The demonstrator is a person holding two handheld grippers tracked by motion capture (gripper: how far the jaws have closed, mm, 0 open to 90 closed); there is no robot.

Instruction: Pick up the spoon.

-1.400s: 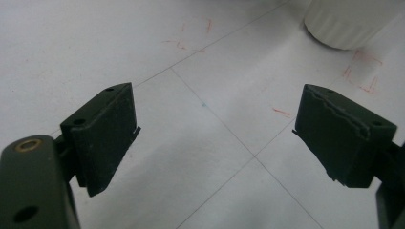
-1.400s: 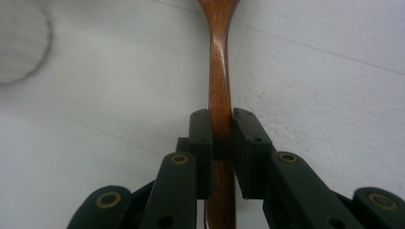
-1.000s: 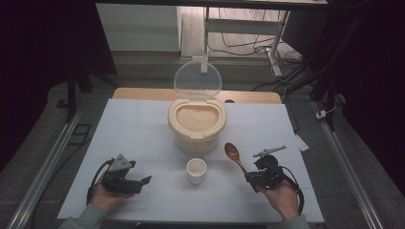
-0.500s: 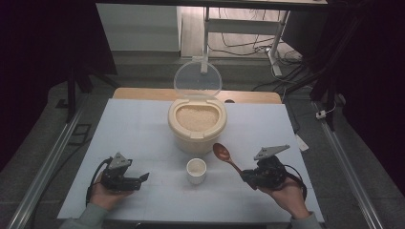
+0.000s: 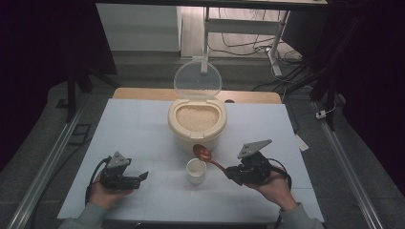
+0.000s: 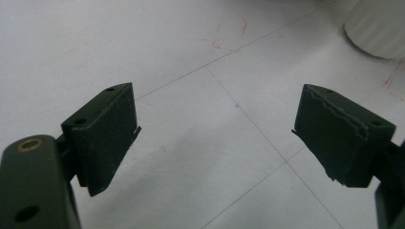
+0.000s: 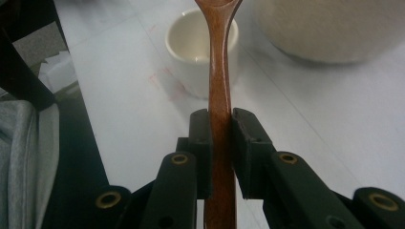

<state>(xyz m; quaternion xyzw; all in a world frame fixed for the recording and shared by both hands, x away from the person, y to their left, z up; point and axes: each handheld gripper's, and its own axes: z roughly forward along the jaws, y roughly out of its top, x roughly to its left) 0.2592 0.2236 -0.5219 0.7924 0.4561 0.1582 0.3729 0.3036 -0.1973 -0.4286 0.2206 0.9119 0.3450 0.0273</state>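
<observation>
A white sheet covers the bench (image 5: 143,124), faint pencil lines across it, dark room and cables behind. The right gripper (image 5: 235,172) near the front edge clamps a wooden spoon (image 5: 206,155) by its handle, bowl raised above the small white cup (image 5: 196,171) just before the open rice container (image 5: 197,125). The left gripper (image 5: 138,177), toward the front-left corner, gapes wide, holding nothing

The high view looks forward and down over the pale grey-white counter (image 5: 143,124); both gripper views skim it closely, each sharing the small white ceramic cup (image 5: 196,171) with the high view.
</observation>
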